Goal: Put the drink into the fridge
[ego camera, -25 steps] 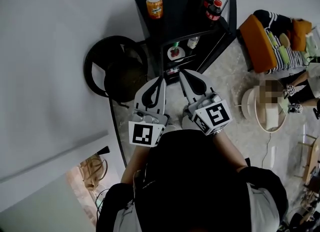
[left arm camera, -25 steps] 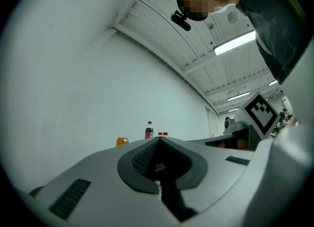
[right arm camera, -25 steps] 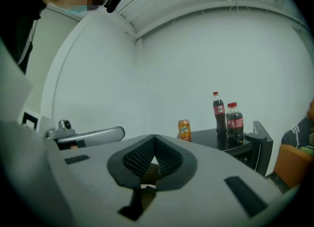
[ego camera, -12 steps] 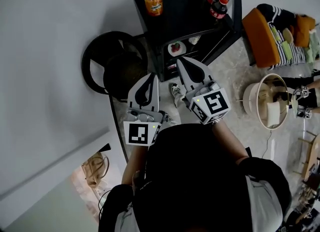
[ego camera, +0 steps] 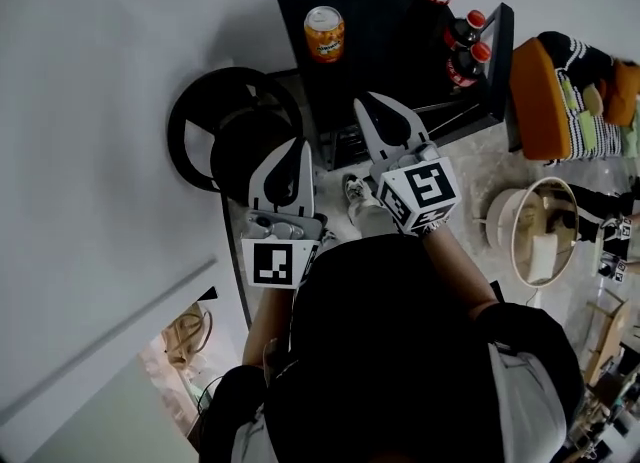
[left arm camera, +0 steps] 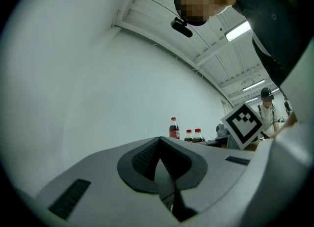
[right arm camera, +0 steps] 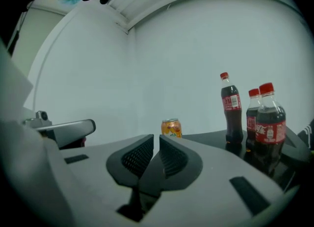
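Can of orange drink (right arm camera: 171, 128) stands beyond the closed right tongs (right arm camera: 156, 141).

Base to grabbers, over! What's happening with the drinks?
Left gripper shut, empty. Right gripper shut, empty, pointed at the orange can. Can and three cola bottles stand untouched on the black cabinet top. Nothing seen between right gripper and can.

open stretch of black fridge top (ego camera: 385, 43) between orange can (ego camera: 324, 33) and three cola bottles (ego camera: 465, 39), wall (ego camera: 150, 31) close behind
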The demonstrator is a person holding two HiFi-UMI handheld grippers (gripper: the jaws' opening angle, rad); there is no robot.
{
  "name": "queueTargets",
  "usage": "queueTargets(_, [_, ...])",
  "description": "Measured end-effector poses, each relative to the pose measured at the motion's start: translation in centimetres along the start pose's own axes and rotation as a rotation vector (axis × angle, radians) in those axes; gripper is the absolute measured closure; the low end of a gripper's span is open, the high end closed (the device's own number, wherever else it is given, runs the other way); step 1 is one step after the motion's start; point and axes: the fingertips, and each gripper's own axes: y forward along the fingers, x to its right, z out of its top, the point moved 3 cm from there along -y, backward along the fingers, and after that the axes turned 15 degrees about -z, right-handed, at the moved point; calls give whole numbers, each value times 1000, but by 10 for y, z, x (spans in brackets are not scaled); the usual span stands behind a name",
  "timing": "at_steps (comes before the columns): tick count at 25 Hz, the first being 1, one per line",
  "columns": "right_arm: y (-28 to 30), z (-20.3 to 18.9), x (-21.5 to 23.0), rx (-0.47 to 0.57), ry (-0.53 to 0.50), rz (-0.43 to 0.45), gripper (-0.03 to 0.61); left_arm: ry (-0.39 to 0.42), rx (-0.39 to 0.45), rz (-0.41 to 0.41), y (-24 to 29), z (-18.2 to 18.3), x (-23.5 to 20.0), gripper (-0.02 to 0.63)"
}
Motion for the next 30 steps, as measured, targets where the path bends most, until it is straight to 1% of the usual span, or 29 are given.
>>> queueTargets(1, [10,1,1,-5,-5,16,537,1,-1,10,6,0,-5,604])
queueTargets(2, [20,1,2,-12,-11,35,470,5,2,21,11,1,-9,604])
queueTargets(3, [30,1,2,-20,-17,53,417,11,8,33,16,2,-13,604])
queueTargets(4, [39,1,3,-26,-27,67,379,15,16,47,21,3,-17,604])
queueTargets(5, [48,2,4,-30,-38,79,345,17,20,62,25,3,-20,604])
queueTargets(7, [66,3,7,-35,-60,98,314,17,14,91,33,1,-26,604])
queueTargets(13, [114,-2,13,-74,-97,146,278,44,6,170,52,3,-46,604])
queueTargets(15, [128,-6,15,-87,-104,159,275,53,5,201,55,2,-52,604])
queueTargets(21, [160,-13,13,-104,-108,218,275,58,-29,283,56,-5,-65,604])
queueTargets(25, [165,-16,10,-96,-117,236,272,66,-34,312,57,-10,-69,604])
queueTargets(30, [168,-12,9,-73,-121,251,264,65,-37,315,66,-11,-68,604])
